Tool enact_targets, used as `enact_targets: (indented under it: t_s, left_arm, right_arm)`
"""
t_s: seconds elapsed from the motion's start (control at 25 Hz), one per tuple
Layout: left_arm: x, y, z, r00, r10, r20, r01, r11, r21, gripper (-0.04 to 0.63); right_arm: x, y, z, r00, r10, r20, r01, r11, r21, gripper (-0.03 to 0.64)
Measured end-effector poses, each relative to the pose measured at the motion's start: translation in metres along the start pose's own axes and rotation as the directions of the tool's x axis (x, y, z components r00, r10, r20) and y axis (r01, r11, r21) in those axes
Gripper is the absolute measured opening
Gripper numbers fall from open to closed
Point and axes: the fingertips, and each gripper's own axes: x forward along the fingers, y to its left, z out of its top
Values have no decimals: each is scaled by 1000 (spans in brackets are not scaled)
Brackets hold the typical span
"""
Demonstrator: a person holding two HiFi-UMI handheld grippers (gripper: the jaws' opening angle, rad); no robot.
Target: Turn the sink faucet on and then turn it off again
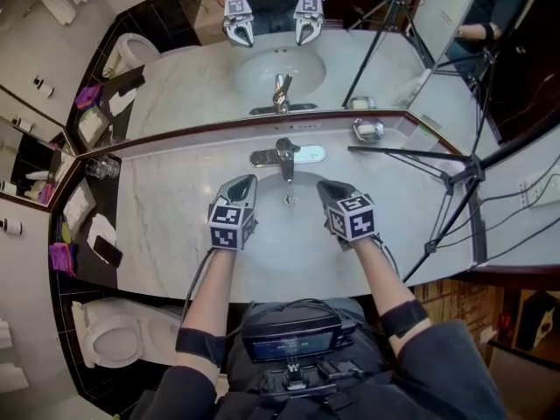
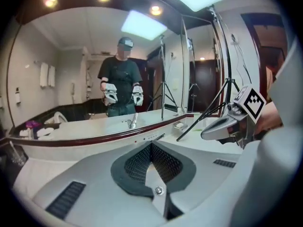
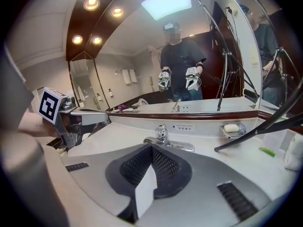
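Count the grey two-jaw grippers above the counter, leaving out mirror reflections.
2: left gripper over the white oval basin's left side, right gripper over its right side. None hidden.

Sink area, colours only
Tabletop (image 1: 166, 217) white marble, grey veins; faucet (image 1: 284, 154) chrome; left hand-held gripper (image 1: 246, 183) and right hand-held gripper (image 1: 327, 187) grey, black-and-white square markers; mirror trim (image 1: 192, 133) dark red.

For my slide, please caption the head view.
Both shut, left gripper and right gripper hover above white sink, facing chrome faucet.

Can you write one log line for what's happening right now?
left gripper: shut, empty | right gripper: shut, empty | both: over sink, short of faucet | faucet: not touched
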Motion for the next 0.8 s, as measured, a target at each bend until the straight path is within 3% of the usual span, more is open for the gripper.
enact_targets:
  t_s: [0.2,0.4,0.8]
  left_arm:
    - [-30,13,-27,999,32,9,-30,994,-108,3]
    - [-48,22,-42,997,70,14,-67,988,-137,2]
    - [-41,30,-45,994,107,13,-105,990,-93,5]
  right_arm:
    - [-3,9,-2,1000,-1,-5,1,1000,-8,20]
    - [-3,16,-5,1000,3,-11,-3,1000,-11,20]
    - [2,21,-2,1000,7,-10,-7,1000,-13,20]
